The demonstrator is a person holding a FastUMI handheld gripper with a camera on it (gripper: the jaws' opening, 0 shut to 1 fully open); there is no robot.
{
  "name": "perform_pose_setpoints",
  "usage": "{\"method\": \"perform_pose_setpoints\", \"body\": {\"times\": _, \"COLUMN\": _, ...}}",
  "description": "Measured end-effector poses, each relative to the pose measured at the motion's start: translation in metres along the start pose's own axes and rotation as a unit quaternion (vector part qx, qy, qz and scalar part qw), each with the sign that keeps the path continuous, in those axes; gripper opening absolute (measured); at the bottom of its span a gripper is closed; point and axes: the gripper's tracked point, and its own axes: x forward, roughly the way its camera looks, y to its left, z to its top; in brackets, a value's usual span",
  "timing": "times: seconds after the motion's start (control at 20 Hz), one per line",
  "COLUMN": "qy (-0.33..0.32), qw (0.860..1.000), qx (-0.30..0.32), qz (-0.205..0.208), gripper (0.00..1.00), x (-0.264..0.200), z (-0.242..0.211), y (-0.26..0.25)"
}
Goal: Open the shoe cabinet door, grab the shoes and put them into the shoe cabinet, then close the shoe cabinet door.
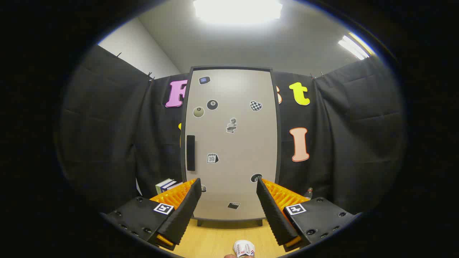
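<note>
Jaws spread wide, gripping nothing; gripper [226, 186] aimed at shoe cabinet door [231, 143], well short of it. Door closed, stickers across face. Dark handle [190, 153] near door's left edge, mid-height. Shoe [244, 248] on wooden table [215, 238] below door, between fingers. Books [166, 185] left of door base. Step in hand, judged: opening door. Next move calls for advance to handle, fingers straddling it, then pull.
</note>
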Motion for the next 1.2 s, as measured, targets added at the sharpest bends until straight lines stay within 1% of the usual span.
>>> {"method": "perform_pose_setpoints", "body": {"times": 0.3, "qy": 0.006, "qw": 1.0, "qx": -0.004, "qz": 0.014, "gripper": 0.97, "x": -0.004, "z": -0.004, "y": 0.003}}
{"method": "perform_pose_setpoints", "body": {"times": 0.55, "qy": 0.021, "qw": 1.0, "qx": 0.003, "qz": 0.018, "gripper": 0.97, "x": -0.005, "z": -0.011, "y": 0.008}}
{"method": "perform_pose_setpoints", "body": {"times": 0.75, "qy": 0.02, "qw": 1.0, "qx": -0.001, "qz": 0.02, "gripper": 0.98, "x": -0.003, "z": -0.011, "y": 0.011}}
{"method": "perform_pose_setpoints", "body": {"times": 1.2, "qy": 0.031, "qw": 0.999, "qx": 0.0, "qz": 0.03, "gripper": 0.97, "x": 0.018, "z": -0.009, "y": 0.02}}
